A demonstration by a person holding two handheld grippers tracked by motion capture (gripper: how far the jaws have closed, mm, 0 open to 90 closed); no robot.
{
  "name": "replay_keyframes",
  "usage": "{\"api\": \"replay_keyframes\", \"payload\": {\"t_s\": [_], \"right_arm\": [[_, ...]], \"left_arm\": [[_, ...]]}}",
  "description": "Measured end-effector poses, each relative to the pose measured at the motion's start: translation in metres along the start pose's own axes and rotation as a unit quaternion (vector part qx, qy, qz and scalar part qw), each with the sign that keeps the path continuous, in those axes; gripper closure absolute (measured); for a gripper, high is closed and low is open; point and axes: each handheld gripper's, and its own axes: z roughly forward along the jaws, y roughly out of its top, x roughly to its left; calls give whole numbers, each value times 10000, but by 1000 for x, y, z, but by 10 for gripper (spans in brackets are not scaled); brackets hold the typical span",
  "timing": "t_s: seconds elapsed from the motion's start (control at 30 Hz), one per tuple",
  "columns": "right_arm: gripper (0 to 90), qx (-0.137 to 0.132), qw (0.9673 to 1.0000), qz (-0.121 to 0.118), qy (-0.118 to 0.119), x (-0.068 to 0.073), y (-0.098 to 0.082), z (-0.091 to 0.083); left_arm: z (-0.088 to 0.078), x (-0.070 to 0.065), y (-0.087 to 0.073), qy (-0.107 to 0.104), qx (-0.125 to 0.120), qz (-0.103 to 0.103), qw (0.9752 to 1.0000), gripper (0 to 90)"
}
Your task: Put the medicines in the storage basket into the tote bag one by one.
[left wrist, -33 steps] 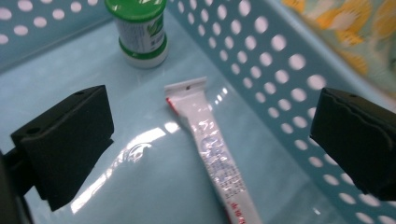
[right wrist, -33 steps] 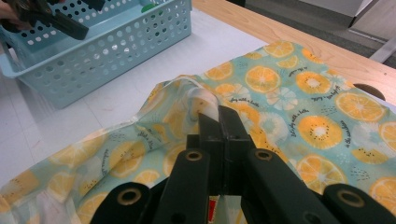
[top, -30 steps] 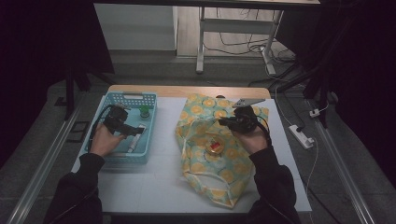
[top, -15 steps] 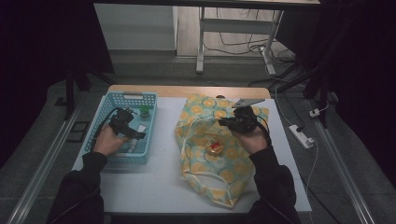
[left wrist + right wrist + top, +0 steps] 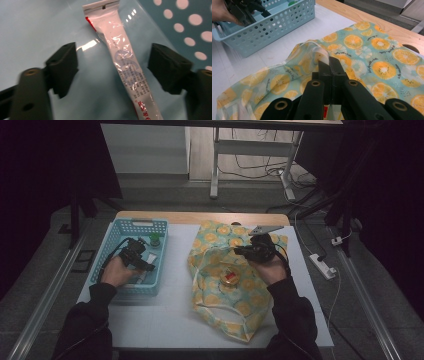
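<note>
At the left tongs (image 5: 115, 66): closing in just now, pads not yet on anything, so not holding. Between the two pads, a long white packet (image 5: 125, 65) with red ends. Lying flat on the floor of the blue basket (image 5: 274, 30), slanted, a bit nearer one pad than the other. Gaps on both sides. Probably the start of a pick-up: a little more squeeze, then a lift. Slippery-looking and thin, so could slide or bend if pinched off-centre.

At the right tongs (image 5: 329, 62): shut tight on the rim of the bag (image 5: 367, 50), with the cloth pulled up at the tips. Seems to hold the mouth open. Inside the bag, a small red and yellow thing (image 5: 230, 277).

Farther out: a small green-topped thing (image 5: 155, 240) at the far end of the basket. Basket and bag side by side on the tabletop (image 5: 170, 320), near but apart. Likely next: packet out of the basket and over into the bag.
</note>
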Motion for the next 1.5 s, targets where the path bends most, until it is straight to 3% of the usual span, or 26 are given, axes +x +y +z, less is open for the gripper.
{"api": "replay_keyframes", "payload": {"t_s": [0.2,0.5,0.77,0.93,1.17,1.3,1.37,1.5], "right_arm": [[897,2,10000,-5,2,0,0,0],[897,4,10000,-9,2,0,0,0],[897,-4,10000,-10,3,0,0,-1],[897,-14,10000,-5,-6,0,1,-2],[897,-30,10000,-6,-15,0,1,-2],[897,-42,10000,-9,-19,0,1,-3],[897,-47,10000,-12,-26,0,1,-3],[897,-64,10000,-14,-32,0,1,-3]], "left_arm": [[2,-2,1,6,133,-15,9999,397],[0,-3,1,-42,116,-79,9999,507],[-1,-3,1,-76,102,-107,9999,698],[-2,-3,1,-27,112,-205,9997,709],[-12,-1,-1,-49,-282,-302,9991,711],[-22,2,-4,-232,-632,-372,9970,712],[-27,3,-4,-242,-777,-427,9958,712],[-41,3,-5,-220,-1049,-329,9937,712]]}}
